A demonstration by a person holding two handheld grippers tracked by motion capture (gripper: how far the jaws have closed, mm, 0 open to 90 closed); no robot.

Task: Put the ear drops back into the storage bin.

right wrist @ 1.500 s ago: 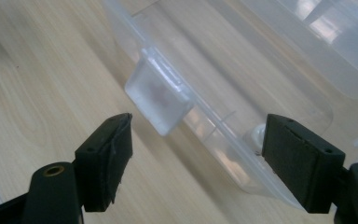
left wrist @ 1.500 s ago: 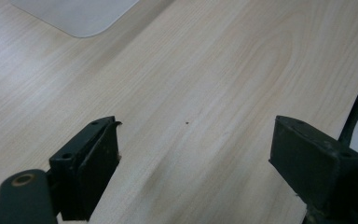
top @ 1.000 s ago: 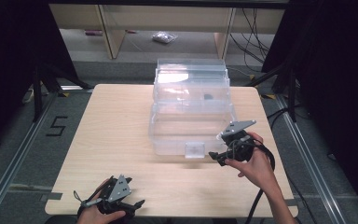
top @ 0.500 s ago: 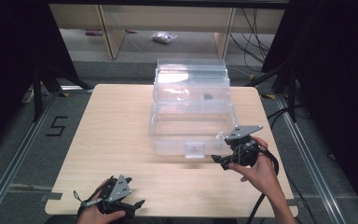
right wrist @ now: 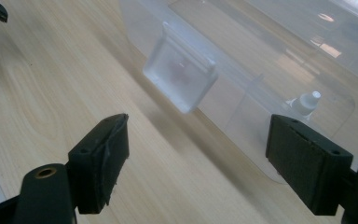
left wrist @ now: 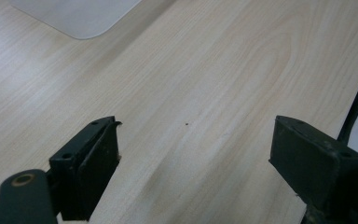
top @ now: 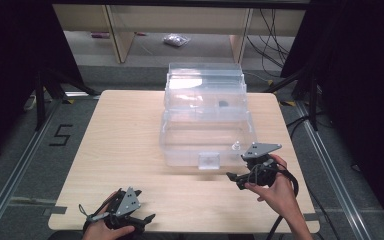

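A clear plastic box (top: 207,131) stands mid-table with its lid raised at the back. Inside, near the front right corner, sits a small white-capped bottle (top: 235,146) (right wrist: 306,102). The box's front latch (top: 209,161) (right wrist: 181,79) hangs down. My right gripper (top: 233,178) (right wrist: 200,154) is open, just off the box's front right corner, its jaws pointing toward the latch with nothing between them. My left gripper (top: 144,215) (left wrist: 193,154) rests open over bare wood near the table's front left edge.
The wooden table (top: 125,145) has open room left of the box. A small dark item (top: 223,104) shows inside the raised part of the box. Behind the table a bag (top: 175,40) lies on the floor by shelving. A pale translucent corner (left wrist: 79,16) shows in the left gripper view.
My right gripper has drawn back from the box front toward the table's near edge and slightly right. The left gripper has stayed put.
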